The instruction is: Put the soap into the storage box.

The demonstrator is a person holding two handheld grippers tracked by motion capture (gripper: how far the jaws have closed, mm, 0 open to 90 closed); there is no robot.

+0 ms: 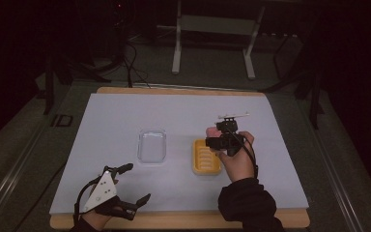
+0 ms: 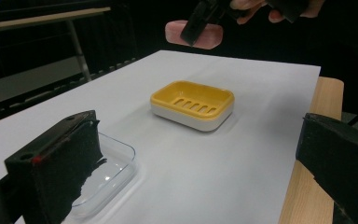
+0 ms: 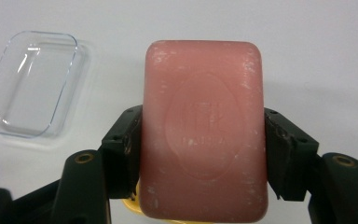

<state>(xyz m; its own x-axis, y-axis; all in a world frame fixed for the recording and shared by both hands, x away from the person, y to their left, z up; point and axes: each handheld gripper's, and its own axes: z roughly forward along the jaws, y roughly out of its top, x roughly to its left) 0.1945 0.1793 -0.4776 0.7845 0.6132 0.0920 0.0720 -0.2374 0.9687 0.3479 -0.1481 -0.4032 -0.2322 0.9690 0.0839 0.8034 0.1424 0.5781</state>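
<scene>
The pink soap bar (image 3: 204,130) is clamped between the two jaws of the right gripper (image 3: 204,154), one jaw on each long side. In the right gripper view the bar's broad face points at the camera. An oval stamp with embossed lettering sits at its centre; the letters are too shallow and blurred to read. White scuffs mark the edges of the bar. Its lower end covers most of the yellow soap dish (image 3: 133,201), of which a small strip shows at 6 o'clock.

In the left gripper view the soap bar (image 2: 205,35) hangs in the air above and beyond the soap dish (image 2: 192,105), clear of it. This view shows the dish whole: a yellow slotted insert in a white base, empty. The right hand is cut off by the top edge.

In the high view the right gripper (image 1: 227,126) and the right hand (image 1: 234,157) cover the bar and the 3 o'clock edge of the dish (image 1: 204,157). The clear plastic lid (image 1: 152,145) lies flat on the pale sheet (image 1: 125,111), at 9 o'clock from the dish and apart from it. The lid bears no label.

The left gripper (image 1: 137,183) rests at the 7 o'clock corner of the wooden table (image 1: 174,220), jaws wide apart and holding nothing. In its own view the left-hand jaw hides part of the lid (image 2: 116,163).
</scene>
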